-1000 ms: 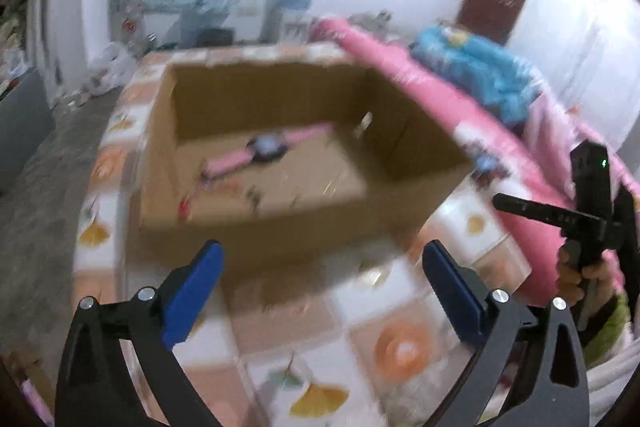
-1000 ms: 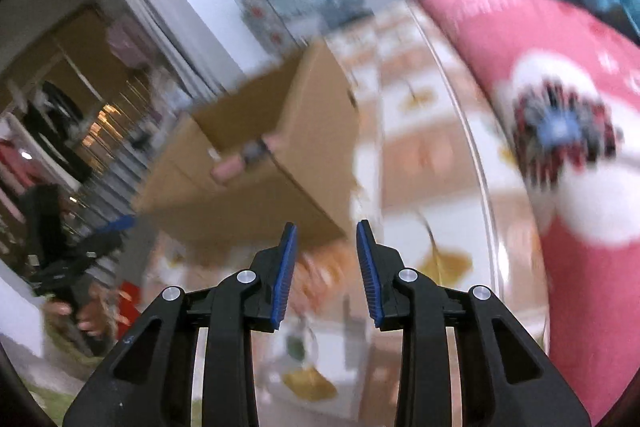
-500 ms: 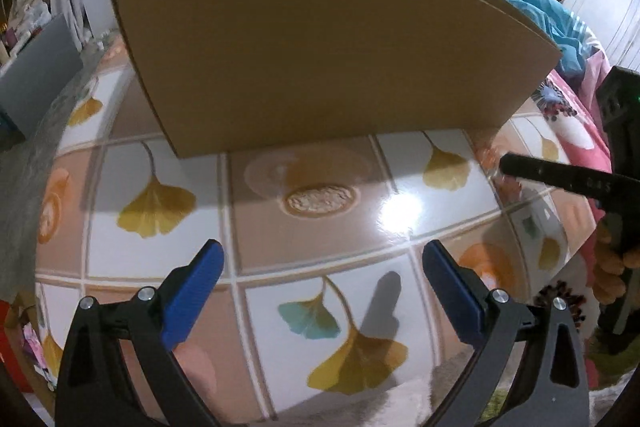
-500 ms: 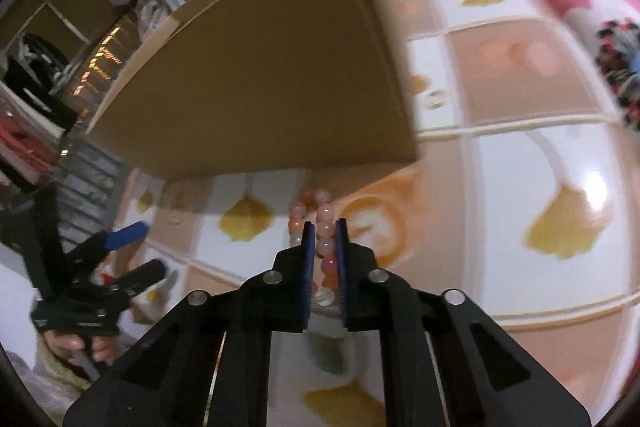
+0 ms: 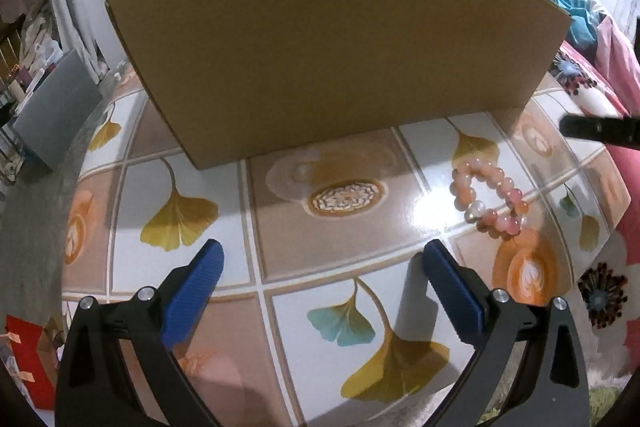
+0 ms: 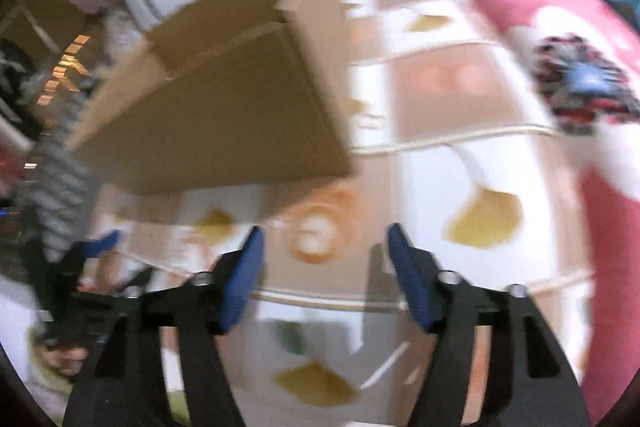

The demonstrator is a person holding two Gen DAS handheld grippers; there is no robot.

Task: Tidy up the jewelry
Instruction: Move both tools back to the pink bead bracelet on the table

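Note:
A pink and orange bead bracelet (image 5: 489, 198) lies on the tiled table in the left wrist view, right of centre, in front of a brown cardboard box (image 5: 332, 47). My left gripper (image 5: 322, 277) is open and empty, low over the table, with the bracelet ahead to its right. My right gripper (image 6: 323, 257) is open and empty; its view is blurred and the bracelet does not show there. The box (image 6: 224, 115) stands ahead and to its left. Part of the right gripper (image 5: 600, 131) shows at the right edge of the left view.
The table (image 5: 328, 291) has a glossy tile pattern with ginkgo leaves. A pink flowered blanket (image 6: 568, 75) lies along the right side. A grey board (image 5: 56, 115) leans at the left. The other gripper and hand (image 6: 80, 291) show at lower left of the right view.
My right gripper was shut on the bracelet half a second ago; now it is open and raised, and the bracelet lies on the table. The left gripper stays low, open.

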